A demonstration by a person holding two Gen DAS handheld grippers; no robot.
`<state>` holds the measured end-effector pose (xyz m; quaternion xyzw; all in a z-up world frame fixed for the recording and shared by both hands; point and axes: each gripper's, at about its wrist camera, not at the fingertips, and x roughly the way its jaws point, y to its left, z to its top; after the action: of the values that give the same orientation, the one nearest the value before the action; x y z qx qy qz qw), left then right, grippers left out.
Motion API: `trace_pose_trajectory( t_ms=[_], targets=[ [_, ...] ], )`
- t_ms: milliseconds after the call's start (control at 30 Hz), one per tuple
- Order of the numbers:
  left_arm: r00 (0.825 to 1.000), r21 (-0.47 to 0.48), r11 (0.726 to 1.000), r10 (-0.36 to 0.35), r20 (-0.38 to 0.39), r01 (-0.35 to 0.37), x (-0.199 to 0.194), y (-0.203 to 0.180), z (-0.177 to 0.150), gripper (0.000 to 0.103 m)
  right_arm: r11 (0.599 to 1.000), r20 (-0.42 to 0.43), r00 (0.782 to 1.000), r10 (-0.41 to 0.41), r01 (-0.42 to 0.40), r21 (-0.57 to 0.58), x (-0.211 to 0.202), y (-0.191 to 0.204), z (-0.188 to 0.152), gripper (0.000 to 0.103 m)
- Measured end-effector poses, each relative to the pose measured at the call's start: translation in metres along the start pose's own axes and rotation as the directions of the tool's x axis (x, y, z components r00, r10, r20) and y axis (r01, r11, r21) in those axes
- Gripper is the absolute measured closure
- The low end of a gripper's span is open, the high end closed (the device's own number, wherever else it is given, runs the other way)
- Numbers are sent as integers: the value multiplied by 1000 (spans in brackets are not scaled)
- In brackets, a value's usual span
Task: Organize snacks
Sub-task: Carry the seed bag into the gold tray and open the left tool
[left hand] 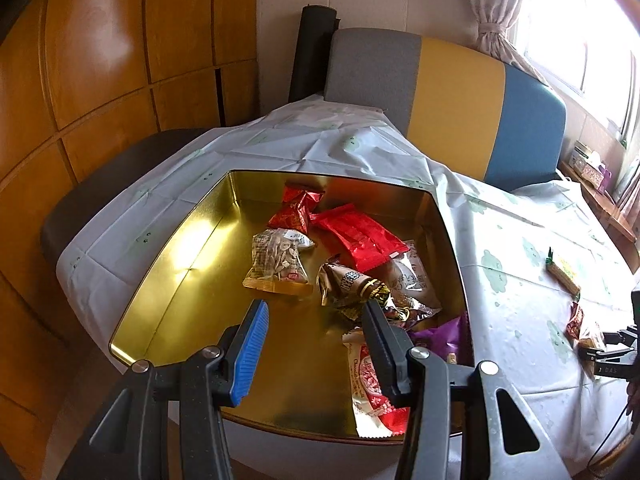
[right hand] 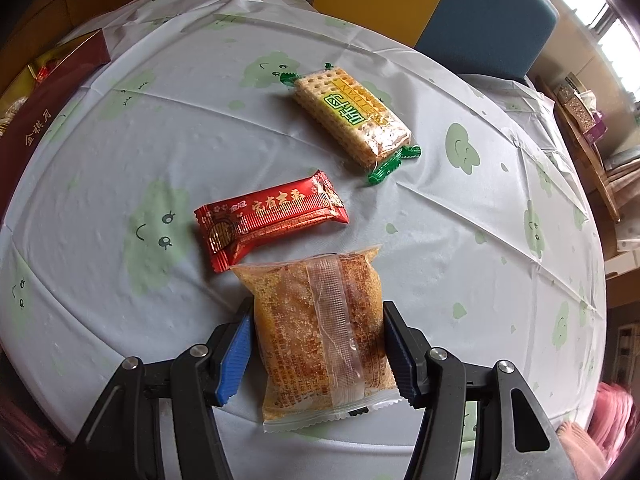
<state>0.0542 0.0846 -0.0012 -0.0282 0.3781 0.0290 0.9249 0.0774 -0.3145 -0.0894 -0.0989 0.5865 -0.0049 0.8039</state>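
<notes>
The right hand-held gripper (right hand: 318, 350) pointed steeply down at the surface (right hand: 100, 280), its jaws straddling a clear-wrapped crumb-coated cake (right hand: 320, 336). The packet's long axis ran near-to-far, in line with the fingers, so the pads (right hand: 236, 346) faced its two long sides. The left pad appeared to touch the wrapper edge and the right pad sat at or just beside the other edge; a firm pinch could not be confirmed, and the packet seemed to lie flat on the surface. Just beyond it, to the left, lay a red bar packet (right hand: 272, 218), with a cracker pack (right hand: 352, 118) farther off to the right. The left hand-held gripper (left hand: 316, 322) hung over the gold tin (left hand: 168, 264), jaws apart and holding nothing; its right finger stood in front of the snacks piled there. Judgement: the tin lay left of the cake, so the coming move would be a lift and a leftward carry, the right hand being the nearer.
</notes>
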Motion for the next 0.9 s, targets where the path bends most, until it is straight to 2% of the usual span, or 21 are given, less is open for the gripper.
trace_pose_trajectory(
  t_ms=[367,667,900],
  targets=[
    [1000,-7,1000,-1,12,1,-11,4,-6,54,1000,8,1000,-18,19,-9,-1,2,-1,43],
    [998,12,1000,-7,59,6,-42,5,-17,54,999,14,999,-32,32,-15,-3,6,-3,43],
    [998,-5,1000,-13,65,14,-44,11,-18,54,999,14,999,-39,39,-7,-5,9,-5,43]
  ],
)
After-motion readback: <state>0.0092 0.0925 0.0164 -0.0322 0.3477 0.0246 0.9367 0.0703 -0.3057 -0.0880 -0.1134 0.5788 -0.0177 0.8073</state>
